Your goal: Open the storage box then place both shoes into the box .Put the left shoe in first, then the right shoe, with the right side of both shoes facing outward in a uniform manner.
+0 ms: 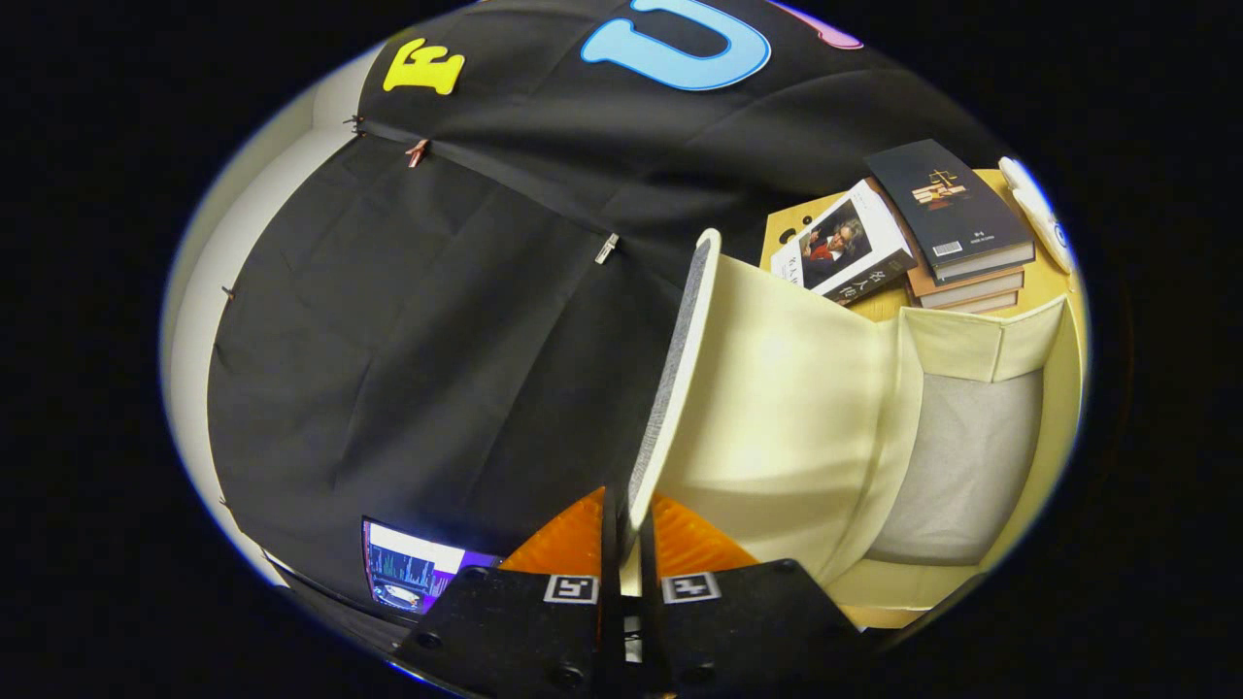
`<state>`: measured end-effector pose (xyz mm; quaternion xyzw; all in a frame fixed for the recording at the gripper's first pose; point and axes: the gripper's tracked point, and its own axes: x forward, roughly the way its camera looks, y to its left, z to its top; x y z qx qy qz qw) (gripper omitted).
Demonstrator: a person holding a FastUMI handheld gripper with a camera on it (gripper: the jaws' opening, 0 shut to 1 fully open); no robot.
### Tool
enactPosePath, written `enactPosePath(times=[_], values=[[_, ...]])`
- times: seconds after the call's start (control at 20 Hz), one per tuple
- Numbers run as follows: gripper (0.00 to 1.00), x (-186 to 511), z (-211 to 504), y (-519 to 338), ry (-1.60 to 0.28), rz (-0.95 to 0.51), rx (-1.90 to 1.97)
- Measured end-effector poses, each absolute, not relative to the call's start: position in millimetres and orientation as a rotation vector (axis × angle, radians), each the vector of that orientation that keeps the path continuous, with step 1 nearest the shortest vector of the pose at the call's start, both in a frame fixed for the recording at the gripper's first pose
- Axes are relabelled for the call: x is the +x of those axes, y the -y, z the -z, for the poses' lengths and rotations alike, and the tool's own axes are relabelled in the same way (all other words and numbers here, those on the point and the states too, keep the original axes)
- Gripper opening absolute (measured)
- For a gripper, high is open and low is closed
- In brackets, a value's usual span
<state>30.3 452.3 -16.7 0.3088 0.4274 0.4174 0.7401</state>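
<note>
The gripper [626, 544] clamps the edge of the lid [670, 388], its two fingers [610, 544] drawn close together with the thin panel pinched between them. The lid rises straight up from the fingers, swung open and seen nearly edge-on, grey on its outer face and cream on its inner. The box [971, 349] opens just beyond the fingers, its cream walls framing a pale grey inside. Past the box, books [957, 218] lie in a stack on a wooden table [1044, 277], with one more book [845, 248] propped against the stack. A white object [1034, 209] lies beside the books. A lit screen [413, 568] shows beside the fingers, below the black cloth wall [437, 340].
</note>
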Motion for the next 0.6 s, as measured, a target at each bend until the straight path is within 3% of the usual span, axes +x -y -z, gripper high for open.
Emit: enactPosePath(times=[0.2,0.6], values=[[0.97,50,8,-415,-0.831,-0.842,0.653],[0.97,83,12,-261,-0.607,-0.635,0.403]])
